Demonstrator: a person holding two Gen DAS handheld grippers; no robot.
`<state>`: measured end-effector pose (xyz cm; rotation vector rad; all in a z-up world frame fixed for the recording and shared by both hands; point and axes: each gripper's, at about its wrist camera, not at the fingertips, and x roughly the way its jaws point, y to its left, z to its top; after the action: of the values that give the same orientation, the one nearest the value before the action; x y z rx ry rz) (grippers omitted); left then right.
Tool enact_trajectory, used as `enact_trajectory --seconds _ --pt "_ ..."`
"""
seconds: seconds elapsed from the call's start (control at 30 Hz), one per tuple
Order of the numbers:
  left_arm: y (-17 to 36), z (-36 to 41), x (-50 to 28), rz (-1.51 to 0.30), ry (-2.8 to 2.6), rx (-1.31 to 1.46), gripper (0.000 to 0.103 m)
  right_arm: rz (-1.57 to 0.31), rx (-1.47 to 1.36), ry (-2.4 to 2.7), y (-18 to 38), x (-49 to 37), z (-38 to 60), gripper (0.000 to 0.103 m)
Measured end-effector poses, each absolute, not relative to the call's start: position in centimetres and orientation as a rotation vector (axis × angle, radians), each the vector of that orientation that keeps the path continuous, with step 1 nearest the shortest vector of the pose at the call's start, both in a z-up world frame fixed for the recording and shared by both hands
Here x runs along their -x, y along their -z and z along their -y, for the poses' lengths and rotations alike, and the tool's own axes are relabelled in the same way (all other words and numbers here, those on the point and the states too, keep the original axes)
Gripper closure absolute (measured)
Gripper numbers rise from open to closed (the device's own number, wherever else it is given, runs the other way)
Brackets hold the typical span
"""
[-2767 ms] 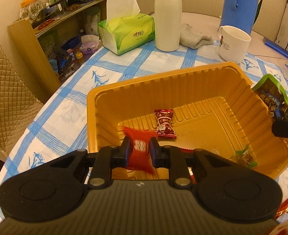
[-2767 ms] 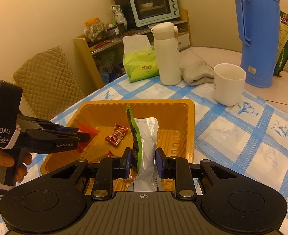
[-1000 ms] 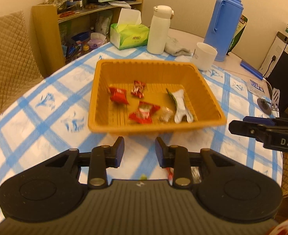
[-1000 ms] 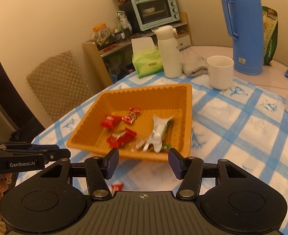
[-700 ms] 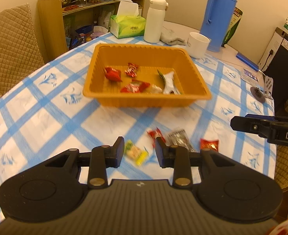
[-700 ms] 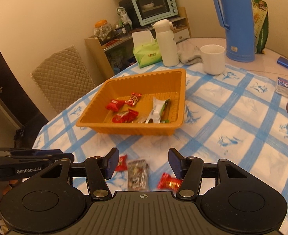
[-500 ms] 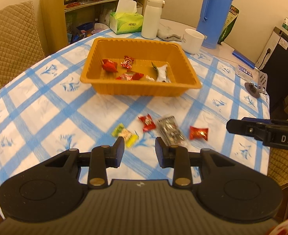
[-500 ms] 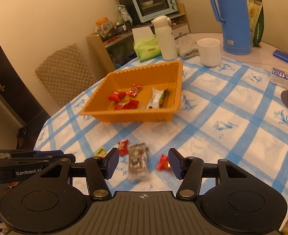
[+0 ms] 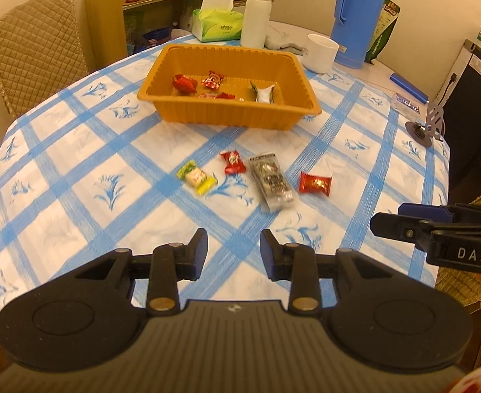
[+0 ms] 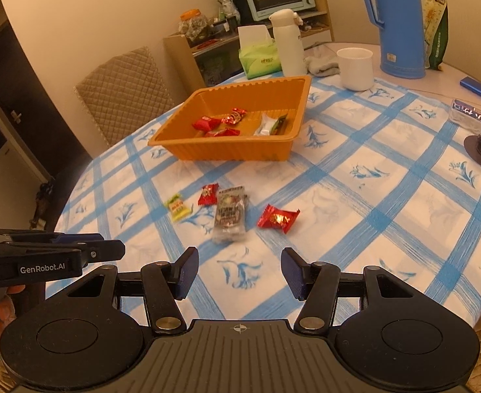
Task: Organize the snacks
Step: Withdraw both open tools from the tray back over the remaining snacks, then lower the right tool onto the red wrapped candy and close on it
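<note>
Both grippers empty, held above the near edge of the table (image 9: 76, 170). Left gripper (image 9: 233, 251) with jaws parted a little, nothing between them; right gripper (image 10: 238, 273) spread wider, likewise bare.

4 loose snacks on the checked cloth, between the grippers and the orange tray (image 9: 227, 118): a yellow-green packet (image 9: 196, 177), a small red candy (image 9: 232, 162) beside a longer clear packet (image 9: 271, 180), and another red candy (image 9: 315, 183) off to the right. Likely left there because not yet sorted.

Inside the tray, about 4 wrappers already gathered: 3 red ones and a white-green packet (image 9: 263, 91).

Seemingly pulled back for a view of what remains. Right jaws probably kept wide for the bulkier clear packet, left ones narrow enough for a candy.

Beyond the tray, a white mug (image 10: 355, 68) and a blue thermos (image 10: 399, 19), well clear of the work.
</note>
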<state>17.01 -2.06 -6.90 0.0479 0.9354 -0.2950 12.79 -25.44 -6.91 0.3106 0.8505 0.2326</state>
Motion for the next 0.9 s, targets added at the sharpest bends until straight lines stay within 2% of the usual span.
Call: enact_trajectory --seconds 0.4,0.9 --pt "8.0 2.2 -15.2 -0.969 0.264 -0.029 0.071 -0.893 -0.251 -0.259 8.6 -11.7 25.8 0.047" --pt "9.6 1.3 -17.6 -0.982 0.270 -0.052 0.070 -0.895 -0.137 -0.282 10.6 -14.5 25.9 0.047"
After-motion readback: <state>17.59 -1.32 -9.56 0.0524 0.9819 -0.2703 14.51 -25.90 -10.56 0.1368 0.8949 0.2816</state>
